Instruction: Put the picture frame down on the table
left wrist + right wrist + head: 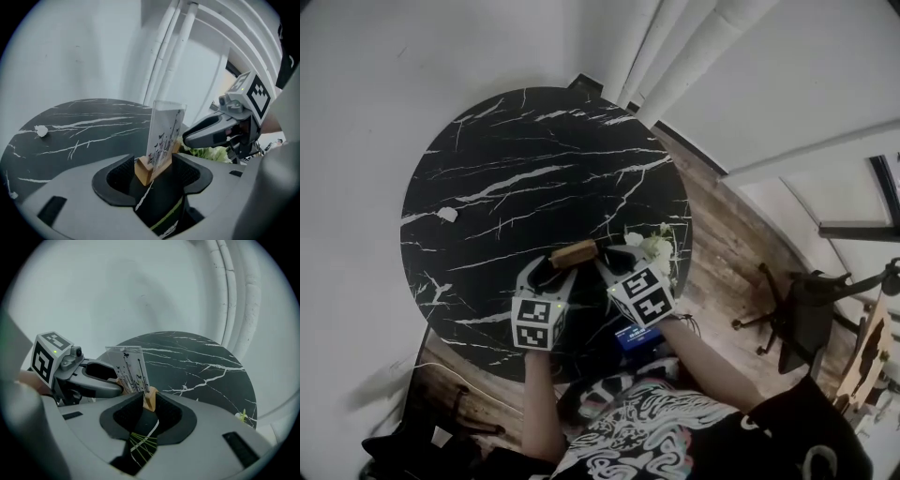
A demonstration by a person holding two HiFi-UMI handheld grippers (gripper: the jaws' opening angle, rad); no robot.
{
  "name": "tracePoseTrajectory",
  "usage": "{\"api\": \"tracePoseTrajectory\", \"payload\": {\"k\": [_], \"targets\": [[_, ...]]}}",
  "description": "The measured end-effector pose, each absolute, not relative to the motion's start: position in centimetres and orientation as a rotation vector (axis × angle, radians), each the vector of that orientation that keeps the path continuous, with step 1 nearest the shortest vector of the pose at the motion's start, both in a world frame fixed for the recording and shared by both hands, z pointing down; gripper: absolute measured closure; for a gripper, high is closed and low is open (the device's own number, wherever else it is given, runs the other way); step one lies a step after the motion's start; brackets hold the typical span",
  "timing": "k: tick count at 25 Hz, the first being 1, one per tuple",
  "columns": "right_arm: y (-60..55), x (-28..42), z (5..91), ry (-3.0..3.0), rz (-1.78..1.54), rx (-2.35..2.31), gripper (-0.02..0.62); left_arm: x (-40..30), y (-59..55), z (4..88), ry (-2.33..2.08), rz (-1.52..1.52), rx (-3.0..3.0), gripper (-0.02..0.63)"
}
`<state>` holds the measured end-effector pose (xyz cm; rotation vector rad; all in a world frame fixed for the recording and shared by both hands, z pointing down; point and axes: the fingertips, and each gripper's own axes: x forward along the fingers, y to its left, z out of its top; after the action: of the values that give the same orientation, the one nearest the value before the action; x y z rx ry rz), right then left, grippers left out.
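The picture frame (575, 251) is a clear pane (164, 131) with black print, standing upright in a wooden base (145, 171). It is over the near edge of the black marble table (506, 169); I cannot tell whether it touches the top. My left gripper (152, 171) is open, with one end of the base between its pads and a gap on the left side. My right gripper (149, 404) is shut on the base's other end (150, 400). In the head view the left gripper (548, 267) and the right gripper (605, 261) flank the frame.
A small white scrap (447, 215) lies on the table's left part. A pale green plant (656, 246) sits at the table's right edge, beside the right gripper. White pipes (675, 47) run up the wall behind. An office chair (797, 309) stands on the wooden floor at right.
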<state>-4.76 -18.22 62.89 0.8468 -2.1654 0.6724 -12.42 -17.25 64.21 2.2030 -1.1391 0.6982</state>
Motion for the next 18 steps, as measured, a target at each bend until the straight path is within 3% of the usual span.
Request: {"api": "tracePoseTrajectory", "payload": {"k": [7, 18], "targets": [[-17.2, -4.3, 60.5, -2.206, 0.620, 0.897, 0.525, -12.6, -16.2, 62.2, -1.166, 0.674, 2.236, 0.358], [-15.3, -4.2, 56.7, -2.282, 0.505, 0.934, 0.572, -13.4, -14.6, 57.7, -1.299, 0.586, 2.266, 0.574]]}}
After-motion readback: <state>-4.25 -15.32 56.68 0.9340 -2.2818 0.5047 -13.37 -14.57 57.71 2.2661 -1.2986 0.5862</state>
